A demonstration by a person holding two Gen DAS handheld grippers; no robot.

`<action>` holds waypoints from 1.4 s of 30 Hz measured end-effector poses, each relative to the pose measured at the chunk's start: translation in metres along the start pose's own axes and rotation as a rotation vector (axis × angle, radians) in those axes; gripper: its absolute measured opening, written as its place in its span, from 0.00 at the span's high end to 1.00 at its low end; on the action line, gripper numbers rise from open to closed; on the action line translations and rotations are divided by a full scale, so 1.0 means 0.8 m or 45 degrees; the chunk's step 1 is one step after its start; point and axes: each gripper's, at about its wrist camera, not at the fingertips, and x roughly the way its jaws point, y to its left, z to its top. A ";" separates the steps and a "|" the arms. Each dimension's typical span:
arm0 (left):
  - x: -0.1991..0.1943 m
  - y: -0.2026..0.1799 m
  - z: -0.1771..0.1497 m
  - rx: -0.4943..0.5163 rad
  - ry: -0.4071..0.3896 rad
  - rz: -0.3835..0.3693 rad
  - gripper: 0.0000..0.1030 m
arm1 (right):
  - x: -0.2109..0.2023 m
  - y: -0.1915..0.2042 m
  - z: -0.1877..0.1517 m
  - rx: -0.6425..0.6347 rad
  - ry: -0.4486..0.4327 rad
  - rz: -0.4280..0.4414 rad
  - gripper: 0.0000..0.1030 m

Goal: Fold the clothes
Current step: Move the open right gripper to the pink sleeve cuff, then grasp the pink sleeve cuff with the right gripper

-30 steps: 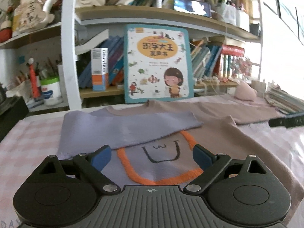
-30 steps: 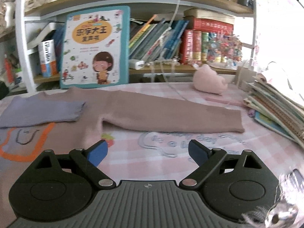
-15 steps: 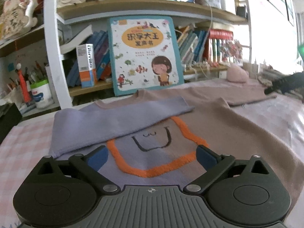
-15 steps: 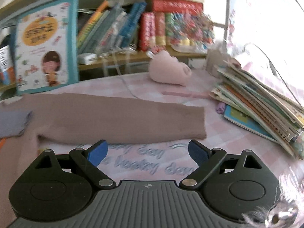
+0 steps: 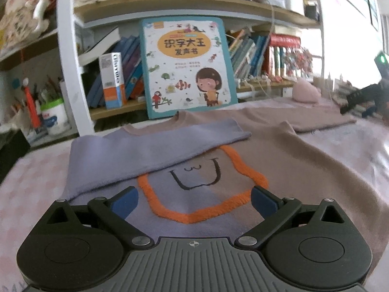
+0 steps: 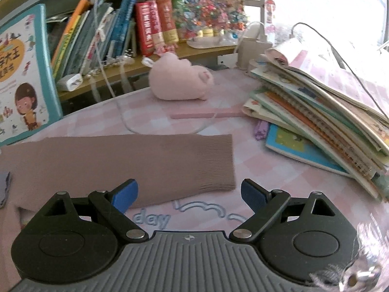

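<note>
- Sweater (image 5: 304,170): flat on pink checked tablecloth (image 6: 243,146) printed "day"; lilac sleeve (image 5: 150,150) folded across chest.
- Left gripper (image 5: 194,198): jaws apart, empty, above sweater.
- Right gripper (image 6: 189,194): jaws apart, empty, at brown cuff (image 6: 214,163).
- Children's book (image 5: 187,65): "识字大王 发声书".

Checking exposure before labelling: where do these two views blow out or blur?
Left wrist view: window glare whitens the right edge, and the right gripper there is blurred. Right wrist view: the upper right above the book stack is blown out; the sleeve cuff stays sharp.
</note>
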 end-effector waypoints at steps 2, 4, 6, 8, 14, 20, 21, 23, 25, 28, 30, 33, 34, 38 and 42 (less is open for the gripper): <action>-0.001 0.011 0.000 -0.065 -0.009 -0.014 0.02 | 0.002 -0.011 0.003 0.041 0.006 0.009 0.12; -0.002 0.024 -0.001 -0.145 -0.018 -0.019 0.02 | 0.004 -0.022 0.006 0.092 0.014 0.020 0.14; -0.002 0.033 -0.002 -0.211 -0.019 -0.024 0.02 | 0.006 -0.032 0.007 0.132 0.014 0.020 0.17; -0.001 0.040 -0.003 -0.267 -0.016 -0.024 0.02 | 0.010 -0.040 0.010 0.159 0.019 0.011 0.25; 0.007 0.029 0.000 -0.203 0.030 0.000 0.02 | 0.025 -0.051 0.011 0.248 0.038 0.029 0.47; 0.009 0.030 -0.001 -0.212 0.043 -0.011 0.02 | 0.031 -0.042 0.012 0.211 0.031 0.024 0.60; 0.009 0.030 -0.001 -0.215 0.045 -0.012 0.02 | 0.031 -0.039 0.012 0.200 0.034 0.033 0.64; 0.009 0.030 -0.001 -0.215 0.046 -0.013 0.02 | 0.033 -0.036 0.012 0.183 0.038 0.045 0.72; 0.010 0.029 0.000 -0.211 0.047 -0.014 0.02 | 0.034 -0.032 0.012 0.157 0.039 0.043 0.76; 0.010 0.029 0.000 -0.209 0.048 -0.014 0.02 | 0.035 -0.020 0.009 0.067 0.036 0.011 0.80; 0.010 0.028 0.000 -0.209 0.049 -0.013 0.02 | 0.035 -0.014 0.009 0.037 0.037 -0.001 0.90; 0.010 0.027 0.001 -0.207 0.051 -0.010 0.02 | 0.035 -0.012 0.010 0.069 0.039 0.008 0.90; 0.010 0.027 0.001 -0.204 0.051 -0.008 0.02 | 0.032 -0.011 0.011 0.083 0.032 0.014 0.90; 0.010 0.024 0.001 -0.189 0.056 0.006 0.02 | -0.002 0.014 0.025 0.078 -0.037 0.150 0.90; 0.011 0.020 0.002 -0.164 0.063 0.016 0.02 | -0.043 0.049 0.042 0.049 -0.114 0.312 0.90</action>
